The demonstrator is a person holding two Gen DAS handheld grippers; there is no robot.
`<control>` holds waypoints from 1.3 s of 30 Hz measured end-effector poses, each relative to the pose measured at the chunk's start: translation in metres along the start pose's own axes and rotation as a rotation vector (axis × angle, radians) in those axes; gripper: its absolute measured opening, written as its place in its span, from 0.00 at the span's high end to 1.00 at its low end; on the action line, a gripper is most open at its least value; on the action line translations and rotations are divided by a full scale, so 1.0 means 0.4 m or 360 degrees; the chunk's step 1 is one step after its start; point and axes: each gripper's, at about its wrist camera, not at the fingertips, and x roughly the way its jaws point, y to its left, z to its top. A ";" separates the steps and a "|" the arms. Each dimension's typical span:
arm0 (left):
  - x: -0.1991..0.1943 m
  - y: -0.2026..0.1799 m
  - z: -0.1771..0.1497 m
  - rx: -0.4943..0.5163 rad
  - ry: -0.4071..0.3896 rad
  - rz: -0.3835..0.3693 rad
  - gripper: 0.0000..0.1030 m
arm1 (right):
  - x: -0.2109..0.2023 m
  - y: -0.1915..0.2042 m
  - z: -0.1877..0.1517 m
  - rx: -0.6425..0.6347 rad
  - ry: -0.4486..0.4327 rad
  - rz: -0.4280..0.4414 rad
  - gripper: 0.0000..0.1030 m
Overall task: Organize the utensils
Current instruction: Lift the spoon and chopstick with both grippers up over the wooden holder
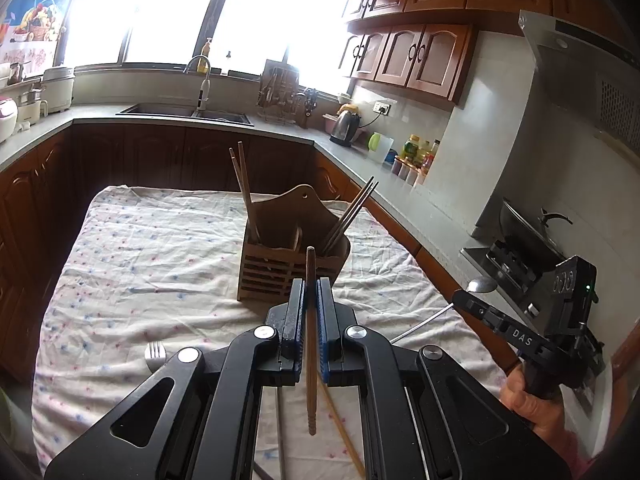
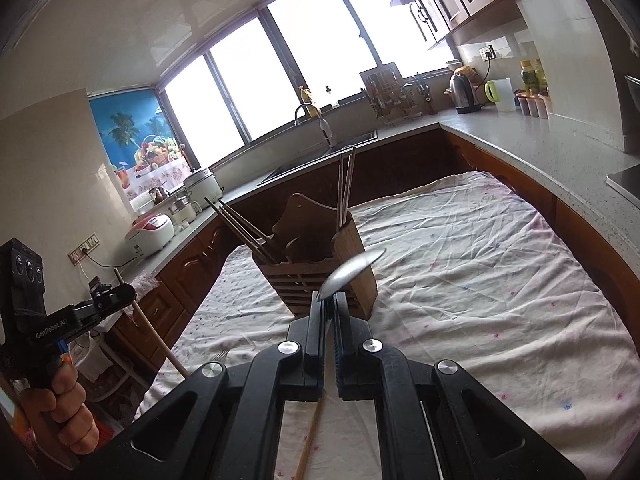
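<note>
A wooden utensil holder stands on the cloth-covered table, with wooden chopsticks in its left compartment and darker chopsticks in its right. My left gripper is shut on a wooden chopstick, held upright just in front of the holder. My right gripper is shut on a metal spoon, its bowl raised near the holder; it also shows in the left wrist view. A fork and a loose wooden chopstick lie on the cloth.
The floral tablecloth covers the table. Grey counters run round it, with a sink, kettle, bottles and a stove to the right. Rice cookers stand on the left counter.
</note>
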 end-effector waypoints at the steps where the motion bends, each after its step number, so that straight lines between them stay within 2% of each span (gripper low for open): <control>1: 0.001 0.001 0.001 -0.0002 -0.0002 0.0001 0.95 | 0.001 0.002 0.000 -0.0010 -0.0002 -0.0008 0.96; 11: 0.008 0.022 0.049 -0.0040 -0.0095 0.0020 0.95 | 0.019 0.014 0.011 -0.0030 -0.0003 -0.0008 0.97; 23: 0.010 0.037 0.223 -0.0034 -0.0377 0.0064 0.95 | 0.078 0.065 0.137 -0.0153 -0.0133 0.0000 0.98; 33: 0.094 0.055 0.349 -0.0038 -0.0523 0.0140 0.95 | 0.189 0.103 0.241 -0.0297 -0.0275 -0.0039 0.98; 39: 0.175 0.079 0.361 -0.0054 -0.0532 0.0189 0.95 | 0.266 0.099 0.260 -0.0351 -0.0333 -0.0097 0.98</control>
